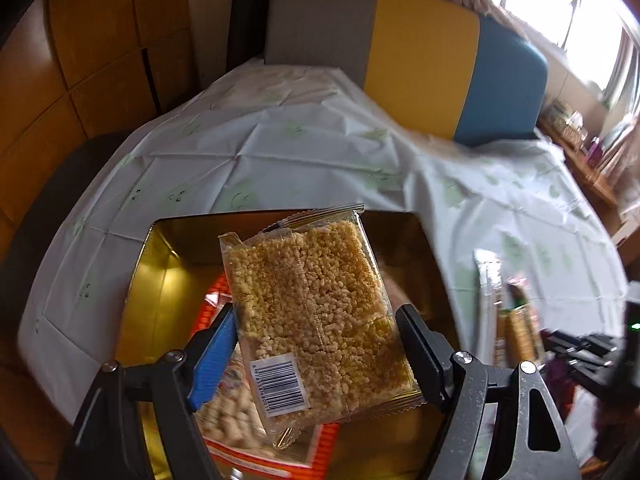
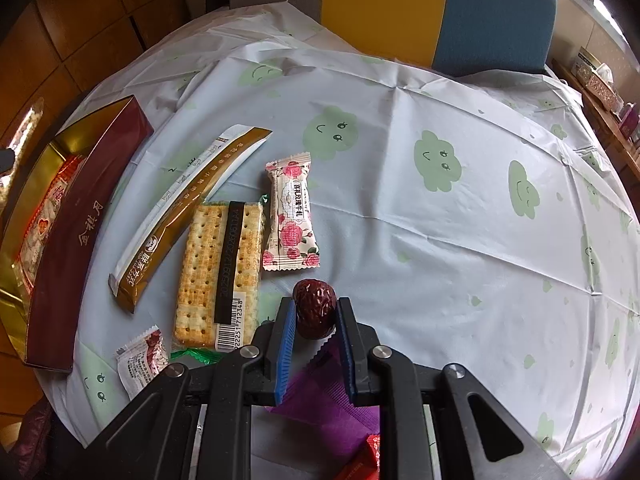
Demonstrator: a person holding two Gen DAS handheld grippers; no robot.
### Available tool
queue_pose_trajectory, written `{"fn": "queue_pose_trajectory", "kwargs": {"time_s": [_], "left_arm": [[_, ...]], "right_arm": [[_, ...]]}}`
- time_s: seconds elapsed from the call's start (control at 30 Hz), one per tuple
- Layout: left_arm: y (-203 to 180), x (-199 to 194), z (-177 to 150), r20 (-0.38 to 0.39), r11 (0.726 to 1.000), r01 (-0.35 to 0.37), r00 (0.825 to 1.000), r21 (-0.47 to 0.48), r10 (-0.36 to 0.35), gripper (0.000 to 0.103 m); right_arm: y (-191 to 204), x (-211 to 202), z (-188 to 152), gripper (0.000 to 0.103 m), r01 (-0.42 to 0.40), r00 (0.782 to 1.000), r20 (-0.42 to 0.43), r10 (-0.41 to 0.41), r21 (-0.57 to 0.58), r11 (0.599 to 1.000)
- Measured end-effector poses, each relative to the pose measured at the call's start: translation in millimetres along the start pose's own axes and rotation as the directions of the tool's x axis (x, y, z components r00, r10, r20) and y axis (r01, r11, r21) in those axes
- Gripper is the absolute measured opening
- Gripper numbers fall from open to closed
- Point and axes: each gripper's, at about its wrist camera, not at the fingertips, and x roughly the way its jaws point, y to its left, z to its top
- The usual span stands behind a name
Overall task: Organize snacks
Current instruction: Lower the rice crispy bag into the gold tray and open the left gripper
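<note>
My left gripper [image 1: 316, 328] is shut on a clear pack of puffed rice cake [image 1: 320, 320] and holds it above the open gold-lined tin box [image 1: 160, 272]. An orange snack pack [image 1: 240, 432] lies in the box. My right gripper [image 2: 316, 312] is shut on a purple-wrapped red date snack [image 2: 314, 312] just above the table. On the cloth to its left lie a cracker pack [image 2: 218, 276], a rose-print candy [image 2: 292, 216], a long gold-and-white stick pack [image 2: 188, 208] and a small sachet [image 2: 142, 360]. The box [image 2: 80, 220] stands at the far left.
A round table with a white cloud-print cloth [image 2: 460, 220]. Chairs in grey, yellow and blue [image 1: 420, 60] stand at the far edge. A wooden shelf with small items [image 2: 600, 84] is at the right. Wooden flooring lies to the left.
</note>
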Motion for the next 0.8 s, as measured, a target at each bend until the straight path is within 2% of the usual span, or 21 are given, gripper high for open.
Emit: {"fn": "queue_pose_trajectory", "kwargs": {"time_s": [0.27, 0.33, 0.47, 0.6, 0.8], "left_arm": [[3.3, 46.5, 9.8, -0.058, 0.997, -0.075, 0.996, 0.012, 0.075, 0.079], [3.8, 47.2, 11.0, -0.042, 0.995, -0.098, 0.994, 0.001, 0.098, 0.079], [5.6, 31.1, 6.4, 0.010, 0.996, -0.084, 0.996, -0.031, 0.084, 0.079], [-5.1, 1.1, -14.7, 0.071, 0.995, -0.101, 0.992, 0.001, 0.101, 0.079], [-21.6, -30.2, -46.6, 0.114, 0.994, -0.104, 0.988, 0.021, 0.101, 0.079]], "right_arm": [[1.7, 0.3, -0.7, 0.021, 0.009, 1.000, 0.010, -0.009, -0.014, 1.000], [1.7, 0.3, -0.8, 0.021, 0.009, 1.000, 0.012, -0.009, -0.014, 1.000], [1.9, 0.6, -0.6, 0.021, 0.011, 1.000, 0.014, -0.011, -0.015, 1.000], [2.6, 0.6, -0.9, 0.021, 0.016, 1.000, 0.015, -0.015, -0.021, 1.000], [3.7, -0.1, -2.0, 0.021, 0.025, 1.000, 0.019, -0.024, -0.026, 0.999]]}}
